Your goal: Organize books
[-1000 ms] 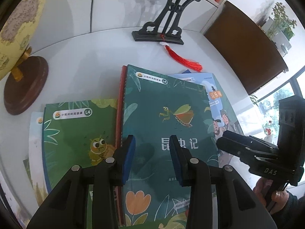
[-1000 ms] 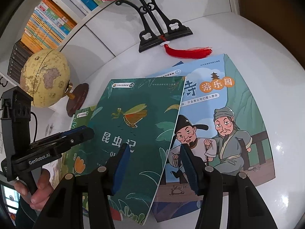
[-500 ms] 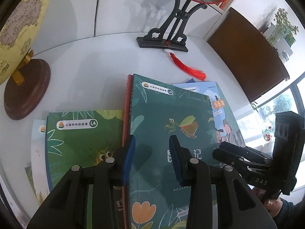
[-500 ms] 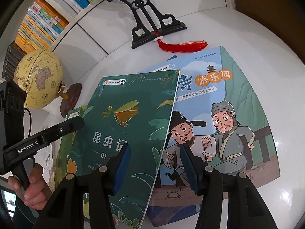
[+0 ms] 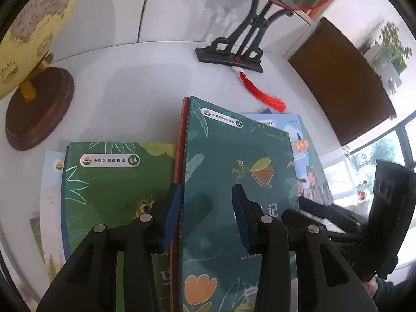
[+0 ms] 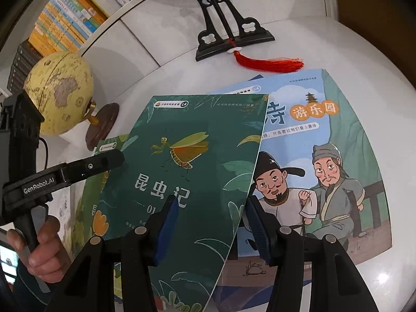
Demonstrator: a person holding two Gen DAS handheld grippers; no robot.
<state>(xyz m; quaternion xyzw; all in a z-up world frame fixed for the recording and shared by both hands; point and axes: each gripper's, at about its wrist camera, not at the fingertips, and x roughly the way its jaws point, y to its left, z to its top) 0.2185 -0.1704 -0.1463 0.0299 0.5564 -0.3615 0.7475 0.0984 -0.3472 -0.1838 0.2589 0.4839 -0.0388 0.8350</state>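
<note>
A dark green insect book [image 5: 234, 156] [image 6: 197, 182] lies on top of the spread of books on the white table [image 5: 130, 98]. A red spine [image 5: 182, 135] shows under its left edge. To its left lies a light green book [image 5: 111, 182], to its right a blue book with two cartoon men [image 6: 325, 156]. My left gripper [image 5: 206, 215] hovers over the dark green book's left edge, its jaws opening, pads clear of the cover. My right gripper [image 6: 212, 228] stands open over the same book's right edge, which curves up slightly.
A yellow globe [image 5: 33, 26] on a brown base stands at the back left. A black ornament stand [image 5: 231, 52] with a red tassel [image 5: 262, 93] is at the back middle. Shelved books [image 6: 65, 20] line the wall. A brown cabinet [image 5: 338, 78] is at the right.
The left jaws stand slightly wider apart. Both views have tipped a little, and the dark green book looks a bit larger in the right wrist view.
</note>
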